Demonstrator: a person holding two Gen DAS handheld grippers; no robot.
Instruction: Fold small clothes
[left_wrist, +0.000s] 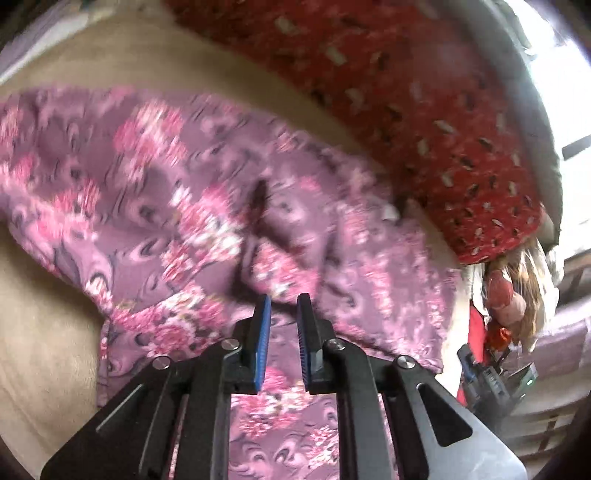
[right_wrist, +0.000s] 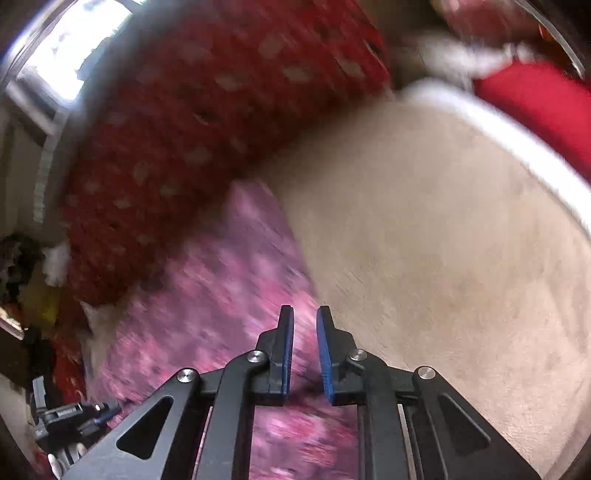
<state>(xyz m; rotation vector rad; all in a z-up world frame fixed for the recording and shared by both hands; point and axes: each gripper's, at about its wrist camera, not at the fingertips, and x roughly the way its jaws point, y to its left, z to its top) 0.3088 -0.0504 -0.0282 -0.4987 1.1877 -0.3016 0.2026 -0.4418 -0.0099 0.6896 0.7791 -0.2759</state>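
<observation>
Left gripper (left_wrist: 284, 306): jaws narrowly apart, nothing seen pinched; the mauve floral-print cotton garment (left_wrist: 184, 192) lies directly beneath and ahead.
Right gripper (right_wrist: 305, 317): a slim gap is kept, no cloth seen clamped; garment edge below-left.
Garment: spread rumpled on the beige bed sheet (right_wrist: 424, 240); no finished fold is seen.
Beyond: red patterned blanket (left_wrist: 424, 92).
Remaining: judged nearly everything.

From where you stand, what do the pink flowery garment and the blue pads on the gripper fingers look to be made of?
The pink flowery garment looks like thin, soft woven cloth, matte, with a printed pattern: it rumples into loose folds on the beige surface. Cotton or a blend, I can't say. The blue pads of the left gripper look like ribbed rubber or soft plastic, with fine ridges along their edges; the arms behind look like black hard plastic.
</observation>
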